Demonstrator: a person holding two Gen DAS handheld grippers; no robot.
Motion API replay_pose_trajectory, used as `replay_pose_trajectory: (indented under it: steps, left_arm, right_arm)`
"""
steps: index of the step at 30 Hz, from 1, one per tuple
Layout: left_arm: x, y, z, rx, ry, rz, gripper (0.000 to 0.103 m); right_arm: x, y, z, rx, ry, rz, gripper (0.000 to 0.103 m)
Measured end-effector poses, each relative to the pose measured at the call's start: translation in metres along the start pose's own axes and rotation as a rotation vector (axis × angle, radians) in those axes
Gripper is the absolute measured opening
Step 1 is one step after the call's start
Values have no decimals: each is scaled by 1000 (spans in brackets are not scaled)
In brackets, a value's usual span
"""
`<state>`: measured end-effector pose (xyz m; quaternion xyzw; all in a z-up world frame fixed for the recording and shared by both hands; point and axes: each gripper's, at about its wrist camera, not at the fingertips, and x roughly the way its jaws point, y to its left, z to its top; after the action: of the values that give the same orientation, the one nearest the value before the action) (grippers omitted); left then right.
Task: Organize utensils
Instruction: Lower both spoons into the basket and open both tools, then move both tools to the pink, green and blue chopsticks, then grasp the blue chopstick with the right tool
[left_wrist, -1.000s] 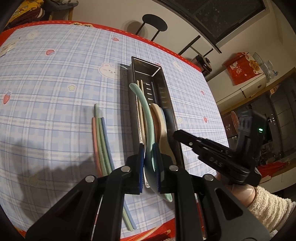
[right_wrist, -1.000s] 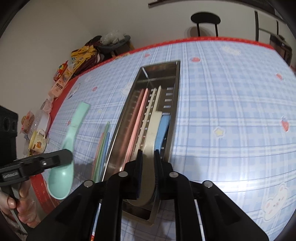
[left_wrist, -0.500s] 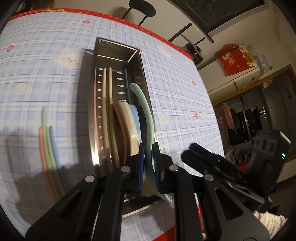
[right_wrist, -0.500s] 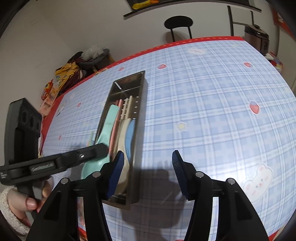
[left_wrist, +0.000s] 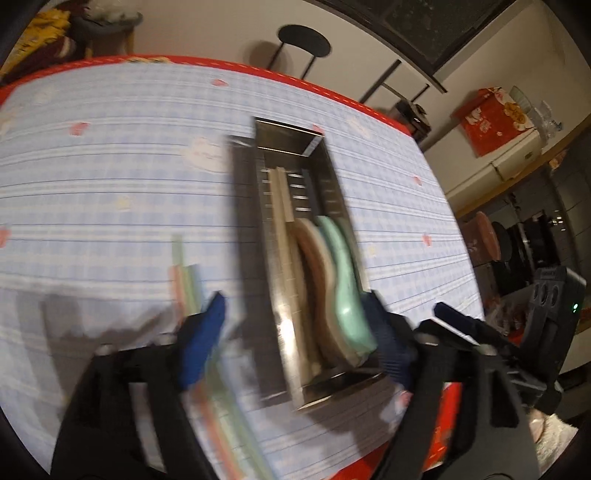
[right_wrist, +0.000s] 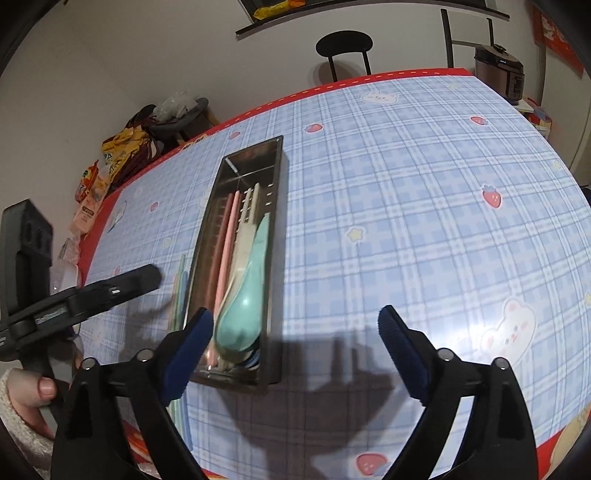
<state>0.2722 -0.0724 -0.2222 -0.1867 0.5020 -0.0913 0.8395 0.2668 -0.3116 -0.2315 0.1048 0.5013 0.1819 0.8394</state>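
Note:
A long steel utensil tray (left_wrist: 336, 192) (right_wrist: 277, 192) lies on the checked tablecloth. Inside it lie a mint green spoon (left_wrist: 345, 288) (right_wrist: 245, 295), a beige spoon (left_wrist: 314, 266), a pink chopstick pair (right_wrist: 227, 236) and cream chopsticks (left_wrist: 279, 199). Several pastel chopsticks (left_wrist: 186, 284) (right_wrist: 181, 280) lie on the cloth left of the tray. My left gripper (left_wrist: 295, 339) is open and empty, jaws astride the tray's near end. My right gripper (right_wrist: 295, 339) is open and empty above the cloth, just right of the tray's near end.
The table's red edge (right_wrist: 369, 79) runs along the far side, with a black chair (right_wrist: 343, 48) behind it. Snack packets (right_wrist: 110, 158) sit off the far left corner. A rice cooker (right_wrist: 498, 74) stands at the far right.
My left gripper let go of the mint green spoon, which now lies in the tray, and opened wide. My right gripper opened further and stays empty.

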Motion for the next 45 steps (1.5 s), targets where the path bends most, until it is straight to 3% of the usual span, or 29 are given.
replay_pose_trajectory:
  steps: [5,16,19,22,23,27,30,45]
  left_arm:
    - [-25,24,-22,31,0,99,83]
    - [-30,62,-73,29,63,174,83]
    - [-27,63,-83,48,66,187,81]
    - [-23,62,-88,63,81,189,69]
    - [-22,63,-91,67,87,184,62]
    - [-23,65,-95,70,93,162,49]
    - [-25,66,-96,75,93,140,41]
    - [-32,79,-97,41,94,118,40]
  right_arm:
    - [1,15,-14,5,20,22,92]
    - [6,50,-62,-37,70,13,92]
    - [11,57,-74,-57,94,-11,79]
    - [15,63,-83,-76,119,-7,62]
    - [17,66,-85,-85,126,3,54]
    - [26,84,-94,-153,154,37,20]
    - [36,97,-98,-201,172,51,12]
    - [67,136,-93,-310,180,18,12]
